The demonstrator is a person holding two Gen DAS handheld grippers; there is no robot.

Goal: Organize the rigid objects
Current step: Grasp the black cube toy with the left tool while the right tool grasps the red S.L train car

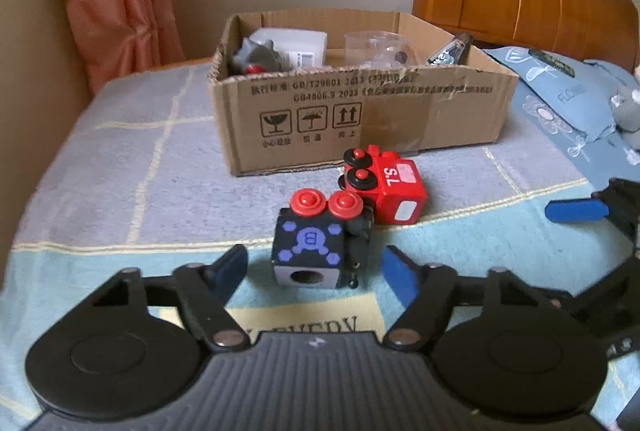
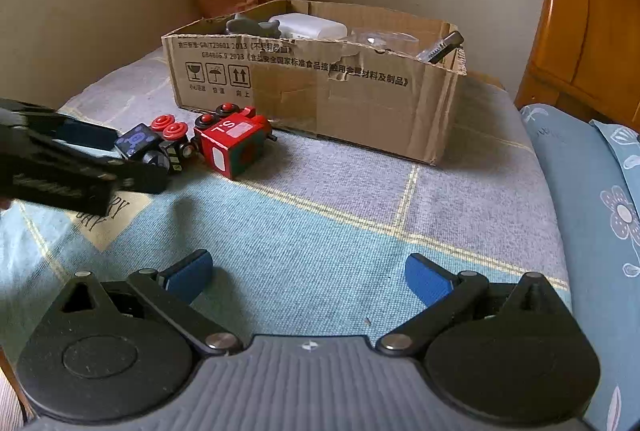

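A toy train lies on its side on the bedspread in front of a cardboard box [image 1: 360, 119]. Its black car [image 1: 308, 251], with blue marks and red wheels, is coupled to a red car [image 1: 394, 191] marked "S.L". My left gripper [image 1: 314, 269] straddles the black car, with a small gap between each blue pad and the car's sides, so it is open. In the right wrist view the left gripper [image 2: 128, 155] sits low around the black car [image 2: 138, 143], next to the red car [image 2: 234, 147]. My right gripper [image 2: 308, 275] is open and holds nothing, over bare blanket.
The cardboard box [image 2: 352, 103] holds a grey toy [image 1: 256, 57], a white case [image 1: 296, 45], a clear cup [image 1: 378, 47] and a metal tool [image 1: 450, 53]. A blue floral pillow [image 2: 592, 199] and a wooden headboard [image 2: 592, 31] stand at the right. Curtain and wall are behind.
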